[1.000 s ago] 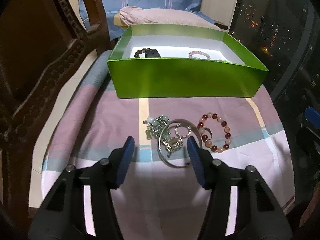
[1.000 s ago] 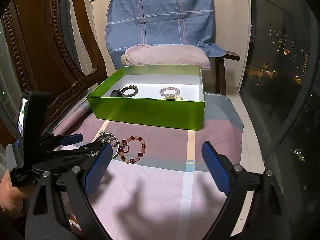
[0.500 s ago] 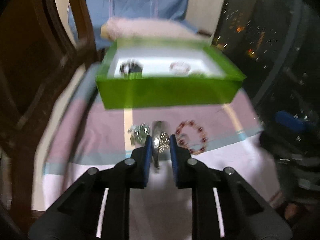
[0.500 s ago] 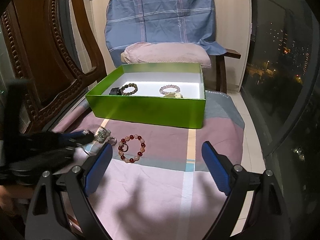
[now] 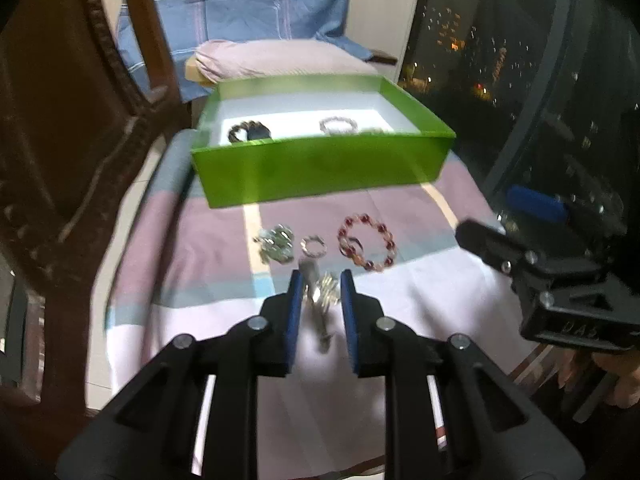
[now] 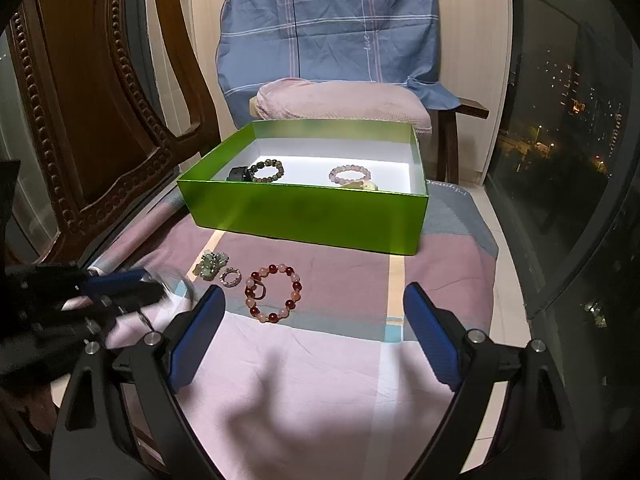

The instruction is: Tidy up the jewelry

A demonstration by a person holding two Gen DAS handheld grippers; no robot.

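- Pink-and-white checked cloth (image 6: pixel 320 380) covers the worktop; night window (image 6: pixel 568 120) alongside.
- Left hand-held gripper (image 5: pixel 319 286) narrowly parted around a silver bangle (image 5: pixel 320 312), jaws just reopening slightly.
- Right hand-held gripper (image 6: pixel 314 308) released, empty.

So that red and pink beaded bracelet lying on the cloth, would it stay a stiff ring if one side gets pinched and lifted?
Probably not. The red and pink beaded bracelet is separate round beads on a string, so it would likely sag into a drooping loop. The smooth beads may slip between flat pads. Pushed, it would probably slide and bunch up on the checked cloth rather than roll.
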